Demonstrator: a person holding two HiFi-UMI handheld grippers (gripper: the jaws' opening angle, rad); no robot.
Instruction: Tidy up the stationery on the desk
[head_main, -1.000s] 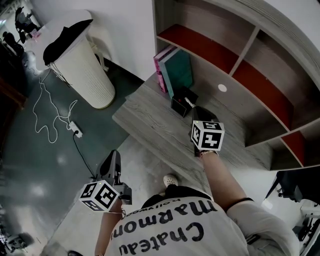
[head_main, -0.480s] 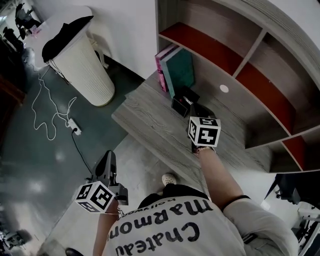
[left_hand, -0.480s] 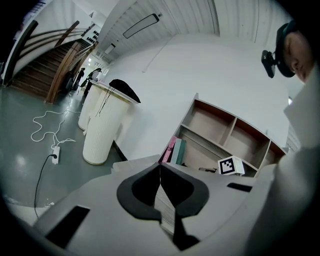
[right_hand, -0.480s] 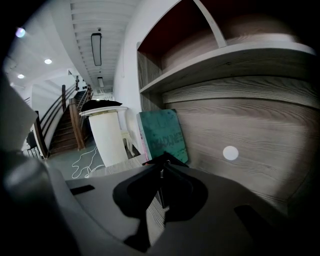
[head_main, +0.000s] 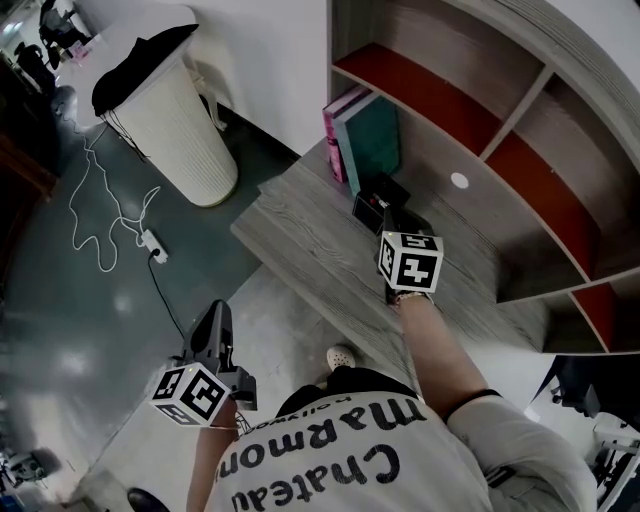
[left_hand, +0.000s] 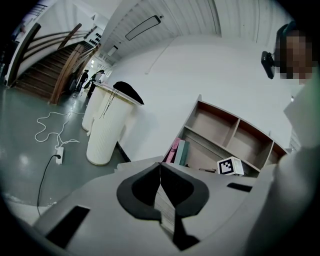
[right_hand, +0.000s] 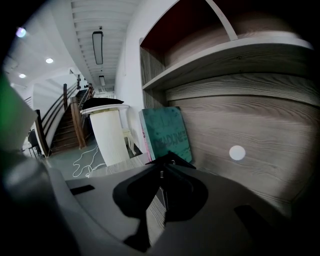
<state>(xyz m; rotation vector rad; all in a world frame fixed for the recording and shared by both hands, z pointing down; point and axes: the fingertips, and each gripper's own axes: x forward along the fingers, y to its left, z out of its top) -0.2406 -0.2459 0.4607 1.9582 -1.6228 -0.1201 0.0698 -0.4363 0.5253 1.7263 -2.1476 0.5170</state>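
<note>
Black box (head_main: 378, 196) is sitting on the grey desk (head_main: 290, 232) just beside the books (head_main: 368, 145), directly ahead of the right gripper (head_main: 391, 213). That gripper is clamping what looks like a slim white pen (right_hand: 161, 173), lengthwise toward the box. The left gripper (head_main: 214, 318) is hanging closed and empty, well off over the floor.

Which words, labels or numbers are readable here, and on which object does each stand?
"Chateau": large print on the person's shirt, upside down in the head view.
"MaRmon": next line on the shirt; its end is hidden.
"DEADLINE", probably: cover of the teal book; fainter print above it is blurred.
Small line on the shirt: too small to read.
On the pink book: nothing readable.
On the marker cubes: square patterns only, no words.
</note>
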